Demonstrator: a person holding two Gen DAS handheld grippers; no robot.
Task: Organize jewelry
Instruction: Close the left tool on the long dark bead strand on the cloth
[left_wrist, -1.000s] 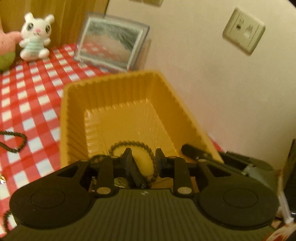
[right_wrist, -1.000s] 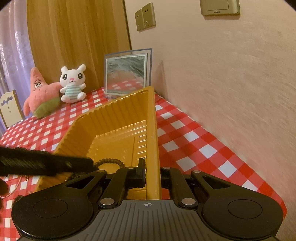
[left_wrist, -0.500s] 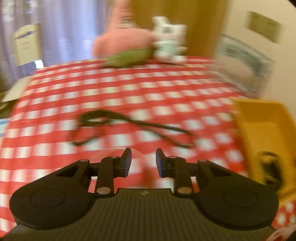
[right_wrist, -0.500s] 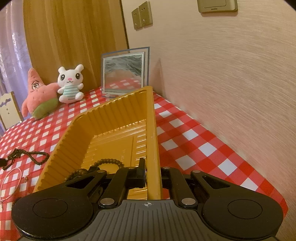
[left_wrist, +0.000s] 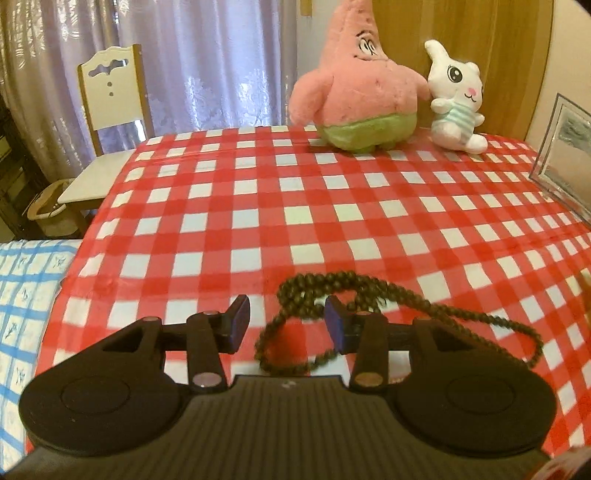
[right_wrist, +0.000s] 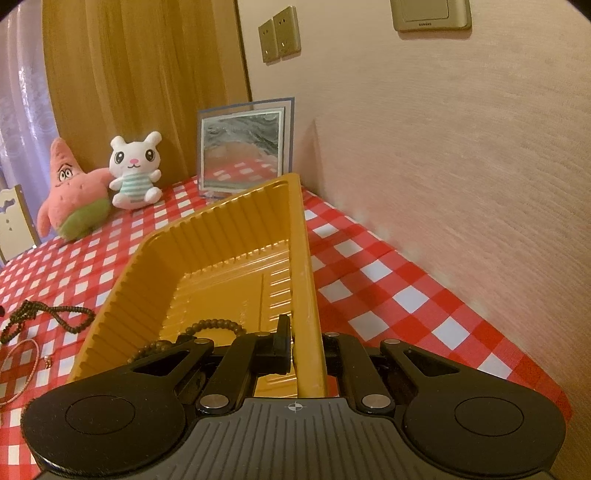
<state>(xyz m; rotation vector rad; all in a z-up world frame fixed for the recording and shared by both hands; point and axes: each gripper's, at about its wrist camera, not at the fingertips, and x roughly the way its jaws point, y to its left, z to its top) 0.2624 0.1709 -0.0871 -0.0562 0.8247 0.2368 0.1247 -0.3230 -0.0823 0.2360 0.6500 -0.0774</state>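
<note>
The left gripper (left_wrist: 284, 319) stands with its jaws spread wide and holds nothing. A dark beaded necklace (left_wrist: 373, 317) lies coiled on the red-and-white checked tablecloth (left_wrist: 258, 206) directly ahead of it; part of the coil sits in the gap between the fingers, and the right-hand finger overlaps a strand. Whether that finger touches the beads cannot be told.

The right gripper (right_wrist: 306, 345) is closed down on the long side wall of the yellow ribbed tray (right_wrist: 229, 236), one finger inside the wall and one outside. Inside the tray, near its close end, rests a dark beaded bracelet (right_wrist: 210, 326), partly hidden behind the gripper body.

To the left of the tray in the right wrist view, the necklace lies on the cloth, with a thin pink bracelet (right_wrist: 22, 352) just nearer the camera and apart from the tray.

Farther out, at the far edge of the table, a pink starfish plush (left_wrist: 354, 85) and a white bunny plush (left_wrist: 456, 103) sit side by side, touching. A framed picture (right_wrist: 243, 146) leans upright beyond the tray, near the wall. A cream chair (left_wrist: 107, 96) stands past the left table edge, before lilac curtains.
</note>
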